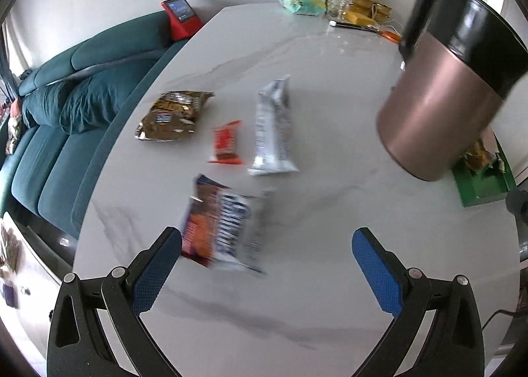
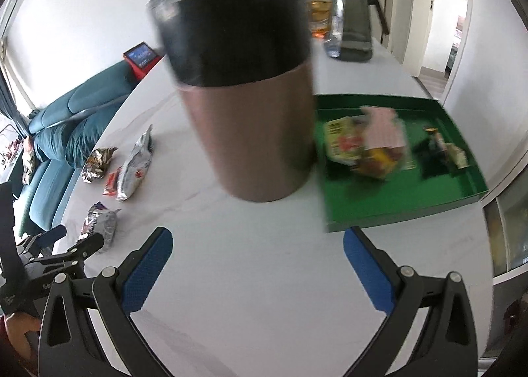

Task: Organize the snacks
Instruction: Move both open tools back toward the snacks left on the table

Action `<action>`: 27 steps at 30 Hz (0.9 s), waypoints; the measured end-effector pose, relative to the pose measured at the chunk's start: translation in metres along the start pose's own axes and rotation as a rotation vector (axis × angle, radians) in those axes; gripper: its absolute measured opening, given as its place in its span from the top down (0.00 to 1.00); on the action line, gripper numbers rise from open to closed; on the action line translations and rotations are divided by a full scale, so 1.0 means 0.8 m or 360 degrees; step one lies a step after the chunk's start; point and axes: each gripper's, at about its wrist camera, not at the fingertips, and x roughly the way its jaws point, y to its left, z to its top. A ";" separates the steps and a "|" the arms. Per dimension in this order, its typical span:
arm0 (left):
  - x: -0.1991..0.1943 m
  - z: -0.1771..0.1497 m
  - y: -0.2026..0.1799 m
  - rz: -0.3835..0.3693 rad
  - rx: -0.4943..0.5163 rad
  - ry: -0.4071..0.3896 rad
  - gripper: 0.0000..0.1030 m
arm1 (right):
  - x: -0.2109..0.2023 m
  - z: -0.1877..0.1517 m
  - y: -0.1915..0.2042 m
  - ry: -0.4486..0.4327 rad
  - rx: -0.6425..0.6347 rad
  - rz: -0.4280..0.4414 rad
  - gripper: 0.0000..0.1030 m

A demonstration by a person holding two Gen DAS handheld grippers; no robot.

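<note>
Both the left tongs (image 1: 266, 253) and right tongs (image 2: 257, 253) gape empty; the nearest snack packet (image 1: 224, 228), lower centre on the surface (image 1: 330, 278), appears light, crinkly, slippery: pinch its flat body across the width.

The left tongs (image 1: 266, 245) had black plastic arms with blue bumpy pads (image 1: 155, 274) and small round silver screws. The right tongs (image 2: 257, 245) looked the same: black arms, blue pads (image 2: 147, 269), silver screws. At the lower left of the right wrist view, a hand (image 2: 19, 334) with bare skin and a dark red sleeve showed.
</note>
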 end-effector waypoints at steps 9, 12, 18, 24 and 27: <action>0.032 0.018 0.080 -0.0050 0.0092 0.0015 0.02 | 0.049 0.017 0.101 0.0008 0.0039 -0.0037 0.00; 0.036 0.028 0.108 -0.0057 0.0091 0.0003 0.02 | 0.064 0.025 0.130 0.0014 0.0031 -0.0035 0.00; 0.057 0.060 0.152 -0.0031 0.0107 -0.0017 0.02 | 0.100 0.036 0.176 0.0086 -0.0028 -0.0068 0.00; 0.077 0.091 0.178 -0.0033 0.0133 -0.0026 0.02 | 0.127 0.049 0.193 0.0140 -0.0056 -0.0079 0.00; 0.088 0.101 0.185 -0.0050 0.0142 -0.0013 0.02 | 0.140 0.057 0.200 0.0171 -0.0070 -0.0068 0.00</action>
